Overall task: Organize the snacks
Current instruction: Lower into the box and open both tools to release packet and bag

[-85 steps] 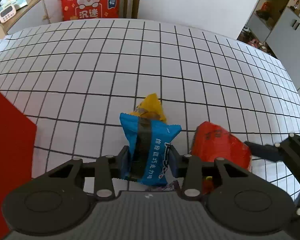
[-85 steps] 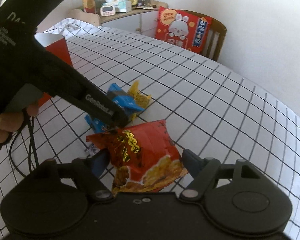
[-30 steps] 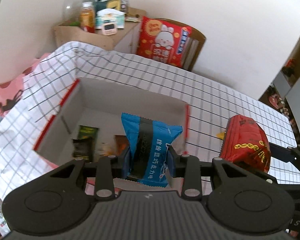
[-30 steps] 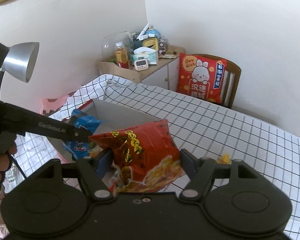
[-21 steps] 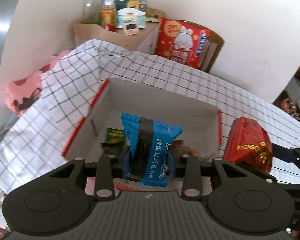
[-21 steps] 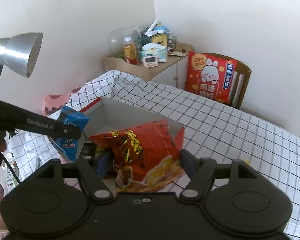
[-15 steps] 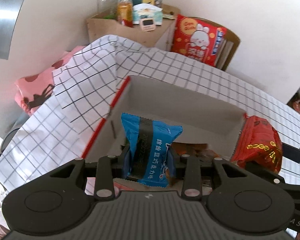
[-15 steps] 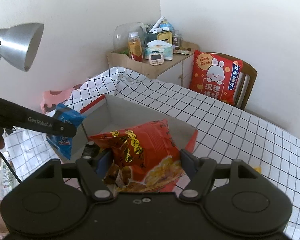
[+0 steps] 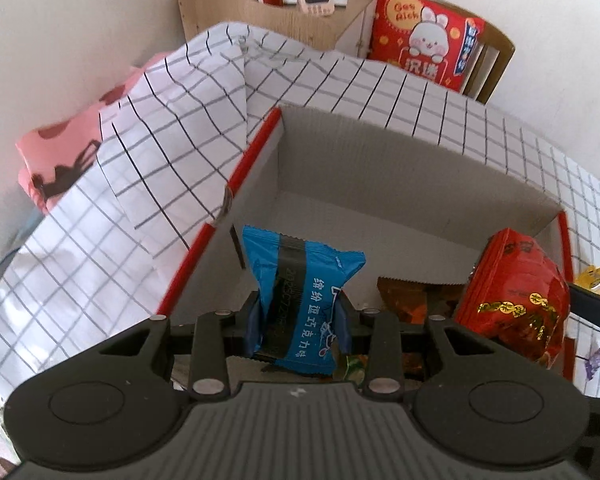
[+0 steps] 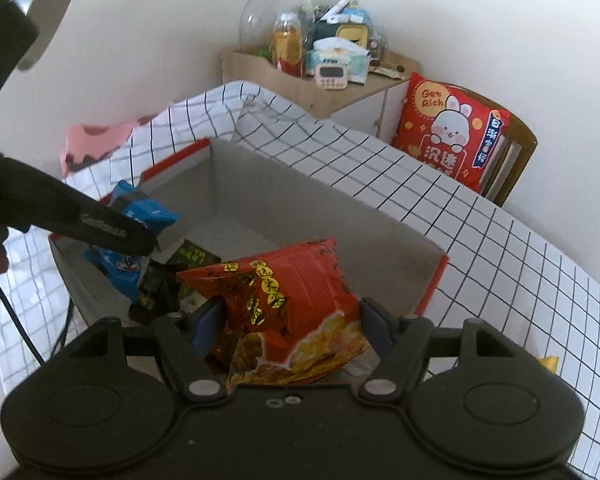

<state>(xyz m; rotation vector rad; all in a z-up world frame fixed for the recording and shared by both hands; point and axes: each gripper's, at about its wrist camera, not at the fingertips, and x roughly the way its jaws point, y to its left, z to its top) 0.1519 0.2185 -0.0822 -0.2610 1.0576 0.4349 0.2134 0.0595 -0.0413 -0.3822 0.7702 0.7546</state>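
Left gripper (image 9: 300, 322) is clamped on a blue packet (image 9: 302, 300), its pads pressed against both sides; the packet stands upright above the near left corner of the open box (image 9: 380, 168). In the right wrist view the same packet (image 10: 140, 216) hangs over the box's left wall. Right gripper (image 10: 290, 328) is closed around a red bag (image 10: 288, 304) (puffed, with gold print), held over the near end of the box (image 10: 320, 208). From the left camera that bag (image 9: 512, 296) sits above the box's right side. Inside, a dark green packet (image 10: 160, 280) and an orange-brown wrapper (image 9: 404, 300) lie on the floor. The box rests on a checked cloth (image 10: 480, 232). A yellow snack (image 9: 594, 278) lies on the cloth just beyond the box's right wall. Behind, a rabbit cushion (image 10: 448, 128) leans on a chair.
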